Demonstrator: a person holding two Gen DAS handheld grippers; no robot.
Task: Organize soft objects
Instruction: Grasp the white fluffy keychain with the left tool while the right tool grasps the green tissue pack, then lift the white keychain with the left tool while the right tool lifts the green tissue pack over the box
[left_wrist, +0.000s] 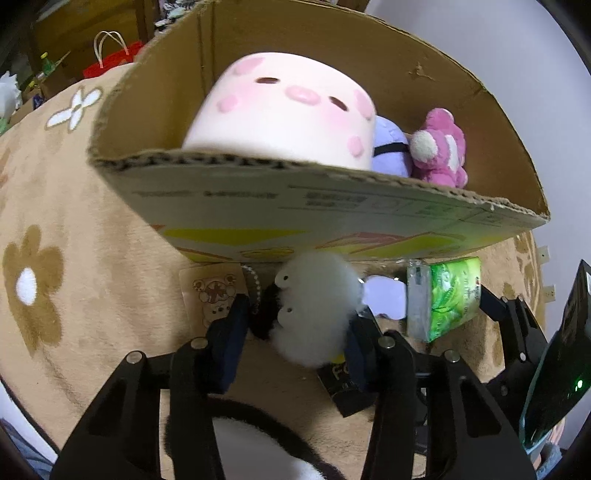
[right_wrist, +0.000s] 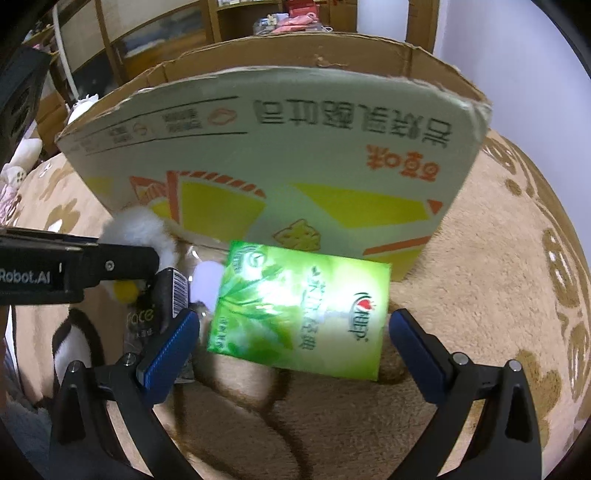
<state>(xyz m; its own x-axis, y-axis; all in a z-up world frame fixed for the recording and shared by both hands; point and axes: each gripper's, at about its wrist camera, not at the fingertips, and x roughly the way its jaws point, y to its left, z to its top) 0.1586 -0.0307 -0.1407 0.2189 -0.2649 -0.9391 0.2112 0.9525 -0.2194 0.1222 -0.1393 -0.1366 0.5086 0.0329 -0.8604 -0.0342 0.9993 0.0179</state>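
My left gripper is shut on a white fluffy plush toy with black parts, held just in front of the cardboard box. The box holds a large pink cylinder plush, a lilac plush and a pink flower plush. My right gripper is open, its blue pads either side of a green tissue pack lying on the rug against the box. The white plush and left gripper show at left in the right wrist view.
A tan rug with flower pattern covers the floor. A dark packet marked "face" and a brown printed pouch lie by the box. A black and white plush lies below my left gripper. Shelves stand behind.
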